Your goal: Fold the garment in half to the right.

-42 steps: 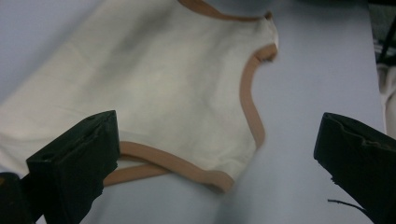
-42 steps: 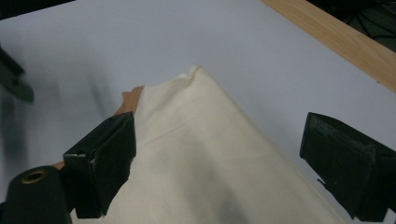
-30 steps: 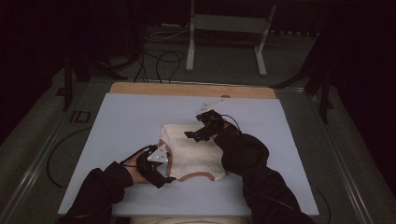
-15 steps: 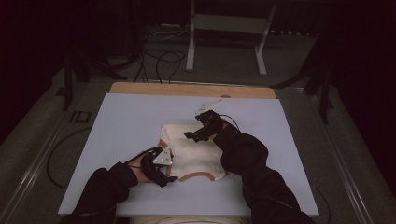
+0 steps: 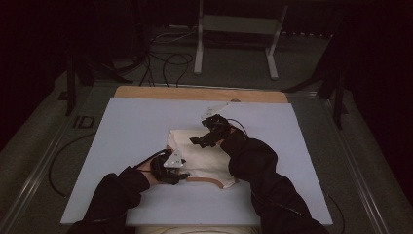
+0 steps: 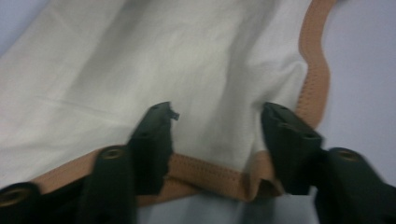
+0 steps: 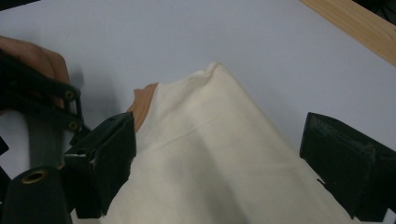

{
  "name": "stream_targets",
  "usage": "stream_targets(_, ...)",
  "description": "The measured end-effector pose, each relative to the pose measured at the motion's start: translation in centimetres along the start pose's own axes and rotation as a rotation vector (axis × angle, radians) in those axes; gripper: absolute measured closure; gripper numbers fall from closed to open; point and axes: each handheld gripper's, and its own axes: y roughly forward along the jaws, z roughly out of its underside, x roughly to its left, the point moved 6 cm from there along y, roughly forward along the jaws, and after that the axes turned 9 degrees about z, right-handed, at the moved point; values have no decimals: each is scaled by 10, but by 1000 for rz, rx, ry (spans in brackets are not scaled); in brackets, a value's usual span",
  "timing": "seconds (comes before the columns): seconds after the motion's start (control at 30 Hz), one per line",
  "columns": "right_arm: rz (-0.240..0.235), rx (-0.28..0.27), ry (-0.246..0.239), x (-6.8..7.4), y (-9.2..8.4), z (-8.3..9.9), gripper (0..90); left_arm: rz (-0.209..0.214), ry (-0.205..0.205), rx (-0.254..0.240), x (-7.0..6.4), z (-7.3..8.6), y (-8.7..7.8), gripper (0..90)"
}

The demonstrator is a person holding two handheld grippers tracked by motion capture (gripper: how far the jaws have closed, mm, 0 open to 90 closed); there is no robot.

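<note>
A cream cloth (image 5: pixel 204 156) with a tan hem (image 5: pixel 214 181) lies flat on a pale board (image 5: pixel 131 126). My left gripper (image 5: pixel 181 174) rests at its near left edge. In the left gripper view the jaws (image 6: pixel 217 116) lie on the cloth (image 6: pixel 163 60) with the hem (image 6: pixel 205 175) between them, puckered against one jaw. They have just been closing but still stand apart, not pinching it. My right gripper (image 5: pixel 200 140) hovers over the cloth's far part. Its jaws (image 7: pixel 222 130) are wide open above the cloth (image 7: pixel 210 154).
A wooden strip (image 5: pixel 195 93) borders the board's far edge, also seen in the right gripper view (image 7: pixel 355 23). Cables and a metal stand (image 5: pixel 199 44) lie on the dark floor beyond. The other hand (image 7: pixel 37 56) shows at the left of the right gripper view.
My left gripper has edged a little onto the cloth's near left hem. The right gripper and the cloth have stayed put.
</note>
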Motion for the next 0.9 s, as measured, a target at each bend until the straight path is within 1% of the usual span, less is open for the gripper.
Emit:
stream_targets(0.03,0,0,0,0,0,0,106,0,0,0,0,0,0,530)
stream_targets(0.1,-5,-2,-4,0,3,-2,106,14,-17,-6,2,-1,2,593)
stream_targets(0.17,-5,2,-2,0,4,-2,106,17,-20,-8,2,-2,2,652)
stream_targets(0.2,-8,1,-7,1,7,-3,106,33,-28,-15,2,-2,3,691)
stream_targets(0.3,-14,2,-2,1,11,-6,108,51,-42,-25,2,-2,4,750)
stream_targets(0.37,-14,4,-2,1,13,-7,109,52,-43,-25,2,-2,4,775)
stream_targets(0.4,-17,9,-6,0,17,-8,110,51,-48,-18,3,-2,3,795)
stream_targets(0.43,-17,9,-6,0,17,-8,110,51,-48,-18,3,-2,3,803)
stream_targets(0.47,-22,6,-10,-1,21,-11,135,43,-49,-15,3,-2,3,810)
stream_targets(0.5,-22,6,-10,-1,21,-11,135,43,-49,-15,3,-2,3,817)
stream_targets(0.53,-28,4,-2,-1,26,-13,136,34,-49,-15,2,-2,4,819)
stream_targets(0.57,-37,4,-1,-2,28,-14,136,34,-49,-15,2,-2,4,820)
stream_targets(0.63,-38,9,4,-2,31,-15,136,29,-46,-13,2,-3,4,821)
stream_targets(0.7,-44,14,6,-2,40,-17,137,24,-37,-7,1,-2,4,823)
stream_targets(0.77,-42,16,15,-2,44,-18,136,23,-36,-7,1,-2,3,824)
stream_targets(0.8,-48,21,20,0,51,-19,134,23,-38,-8,1,-2,4,824)
stream_targets(0.9,-41,19,19,3,60,-20,133,25,-42,-13,1,-2,4,826)
